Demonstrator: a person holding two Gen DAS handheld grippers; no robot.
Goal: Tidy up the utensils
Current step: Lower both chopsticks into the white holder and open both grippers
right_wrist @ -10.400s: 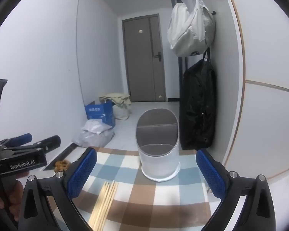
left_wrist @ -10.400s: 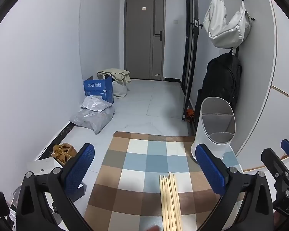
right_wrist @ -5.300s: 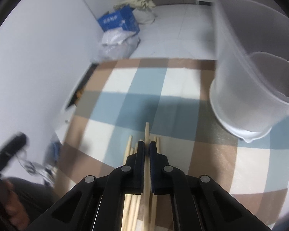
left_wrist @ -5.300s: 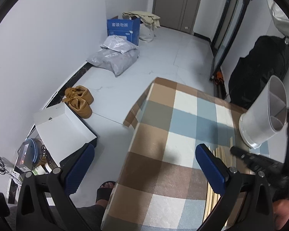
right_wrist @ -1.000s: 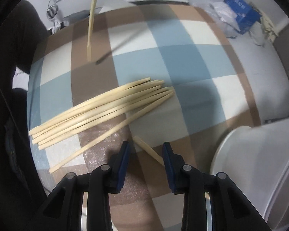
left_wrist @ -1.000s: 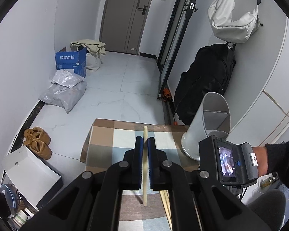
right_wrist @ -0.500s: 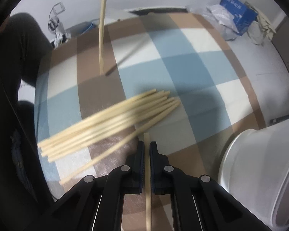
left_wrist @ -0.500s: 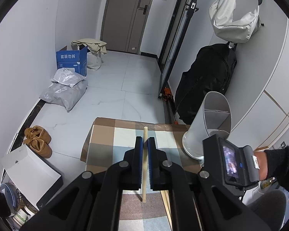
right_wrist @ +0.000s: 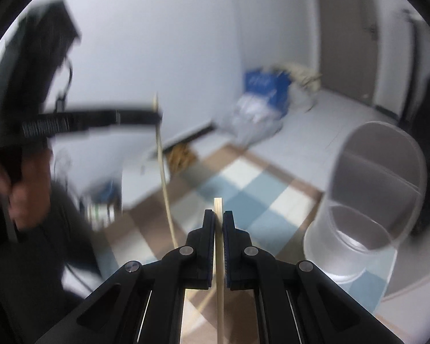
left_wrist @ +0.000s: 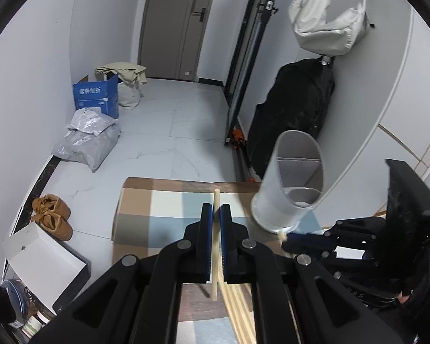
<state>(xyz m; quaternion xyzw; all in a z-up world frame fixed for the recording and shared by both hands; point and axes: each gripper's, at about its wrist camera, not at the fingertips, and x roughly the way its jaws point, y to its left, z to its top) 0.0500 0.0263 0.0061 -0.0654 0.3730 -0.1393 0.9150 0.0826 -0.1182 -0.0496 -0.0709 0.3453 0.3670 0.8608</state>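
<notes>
Checked cloth on desk, hallway w/ grey door behind. Left claw clamped tight on 1 chopstick; right claw likewise pinching 1. Spare chopsticks on cloth, count unclear. 1 white divided holder at far-right edge. Risks: thin sticks pivoting in pads, missing opening, tipping holder.
</notes>
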